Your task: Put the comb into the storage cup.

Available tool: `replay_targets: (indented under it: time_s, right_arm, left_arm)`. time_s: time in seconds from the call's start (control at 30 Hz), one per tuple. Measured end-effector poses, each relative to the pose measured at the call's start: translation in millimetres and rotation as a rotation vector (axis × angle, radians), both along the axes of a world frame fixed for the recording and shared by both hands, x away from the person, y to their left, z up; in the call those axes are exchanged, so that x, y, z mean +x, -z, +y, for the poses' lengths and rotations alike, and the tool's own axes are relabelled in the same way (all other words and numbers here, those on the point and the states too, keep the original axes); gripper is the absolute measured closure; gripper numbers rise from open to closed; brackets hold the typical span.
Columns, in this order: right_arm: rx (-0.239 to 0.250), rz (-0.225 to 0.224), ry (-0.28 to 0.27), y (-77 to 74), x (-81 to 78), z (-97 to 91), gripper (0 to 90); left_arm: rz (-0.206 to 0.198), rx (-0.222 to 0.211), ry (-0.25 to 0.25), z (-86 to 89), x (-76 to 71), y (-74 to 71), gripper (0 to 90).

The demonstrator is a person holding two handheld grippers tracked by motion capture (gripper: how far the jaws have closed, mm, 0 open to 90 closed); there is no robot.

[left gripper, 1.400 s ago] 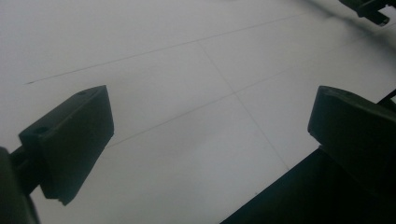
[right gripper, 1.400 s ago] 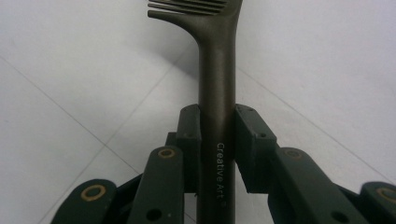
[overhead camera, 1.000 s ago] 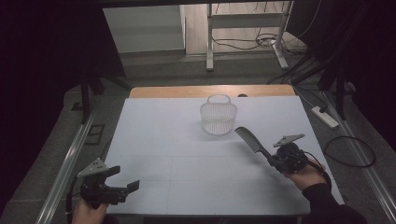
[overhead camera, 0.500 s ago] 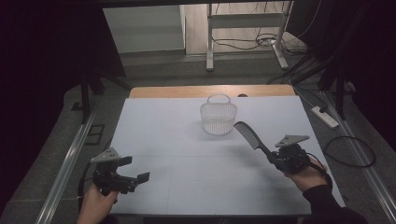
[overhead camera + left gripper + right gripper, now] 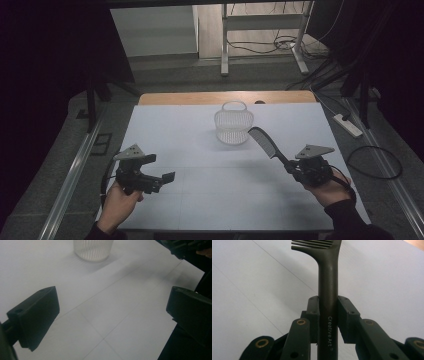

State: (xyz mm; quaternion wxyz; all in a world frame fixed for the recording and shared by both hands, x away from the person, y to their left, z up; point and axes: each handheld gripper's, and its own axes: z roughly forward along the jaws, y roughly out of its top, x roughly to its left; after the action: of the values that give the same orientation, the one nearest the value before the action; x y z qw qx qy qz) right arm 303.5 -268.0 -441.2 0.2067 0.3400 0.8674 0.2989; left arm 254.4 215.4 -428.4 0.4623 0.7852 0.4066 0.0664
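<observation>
Right gripper (image 5: 294,169), lower right of the high view: clenched on black comb (image 5: 266,143), teeth angled up-left beside white basket (image 5: 233,130). Left gripper (image 5: 161,167), lower left: jaws apart, empty, pointed right, above the table (image 5: 175,130).

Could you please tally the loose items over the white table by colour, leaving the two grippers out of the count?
Black: 1, the comb, clamped by its handle in the right gripper and raised toward the basket.
Translucent white: 1, the ribbed basket, standing upright on the table.
Total: 2
</observation>
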Motion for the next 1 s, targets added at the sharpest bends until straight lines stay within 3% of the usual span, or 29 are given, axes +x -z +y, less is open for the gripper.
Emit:
replay_targets:
  time_s: [0.47, 1.0]
  right_arm:
    - [0.022, -0.058, -0.020, -5.6, -7.1, 6.4, 72.6]
    - [0.032, -0.122, -0.053, -11.4, -16.4, 15.1, 72.7]
  left_arm:
    - [-0.036, -0.014, 0.062, -39.1, 25.8, -15.5, 0.0]
    - [-0.022, -0.036, 0.116, -66.5, 43.0, -19.5, 0.0]
